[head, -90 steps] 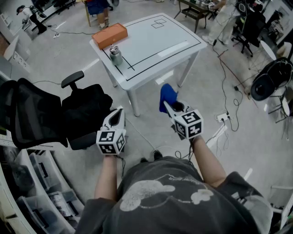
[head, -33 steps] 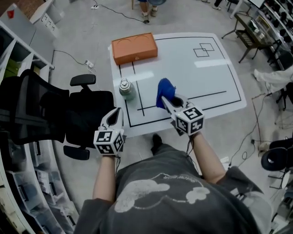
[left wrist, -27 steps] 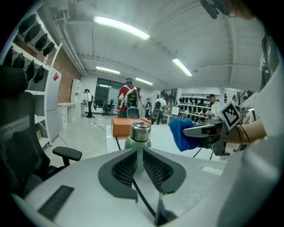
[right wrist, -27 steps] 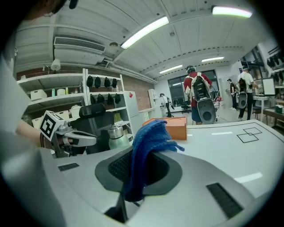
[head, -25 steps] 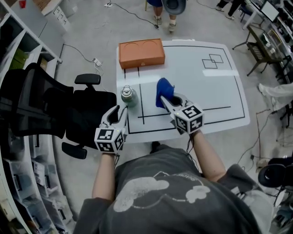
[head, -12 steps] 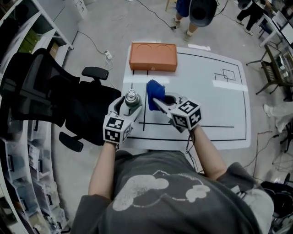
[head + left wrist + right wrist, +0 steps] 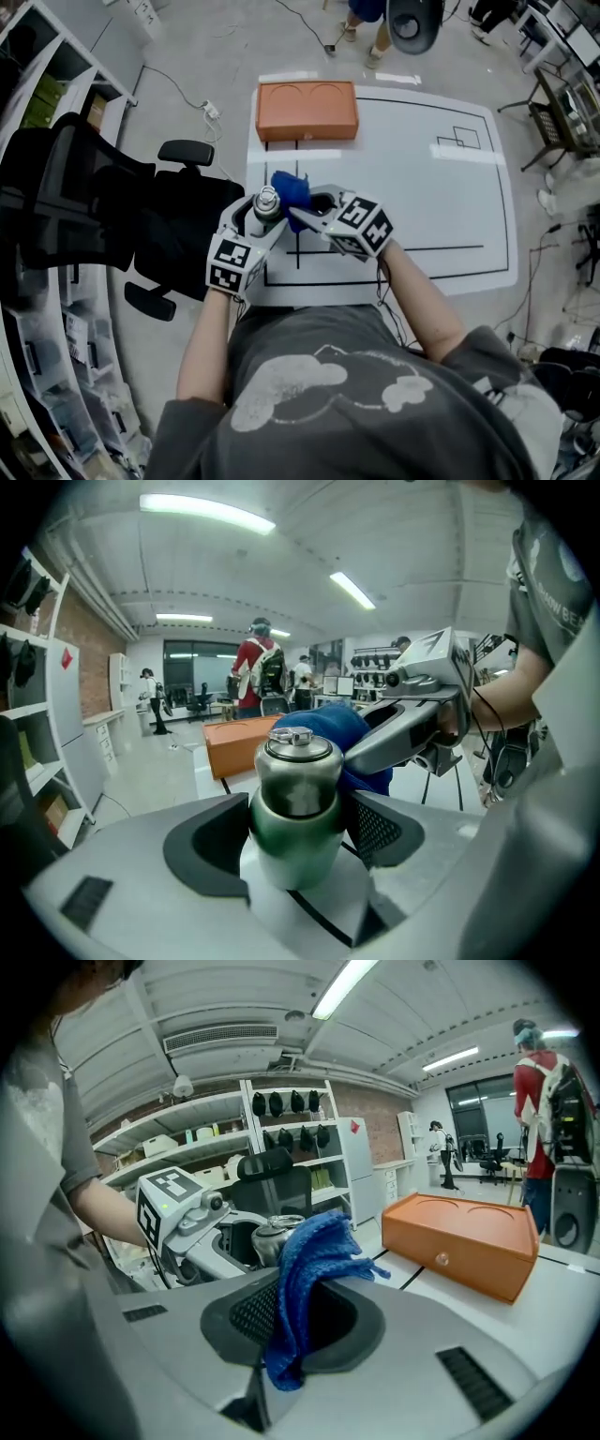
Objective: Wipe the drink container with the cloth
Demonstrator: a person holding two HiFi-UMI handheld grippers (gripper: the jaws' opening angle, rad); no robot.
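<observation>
Closing left claw (image 7: 298,855) onto flask (image 7: 267,200) near table's (image 7: 422,216) 9 o'clock edge; pinching cloth (image 7: 314,1260) in right claw (image 7: 291,1321), just beside flask; bare tabletop toward 3 o'clock.

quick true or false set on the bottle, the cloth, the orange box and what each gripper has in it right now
1. The right gripper has a blue cloth pinched in its tongs. True.
2. The bottle lies on its side. False: it stands upright between the tongs of the left gripper. Those tongs have just been closing and sit against its sides.
3. The orange box is at the edge of the table nearest the person. False: it sits at the far edge.
4. The bottle's cap is on. True.
</observation>
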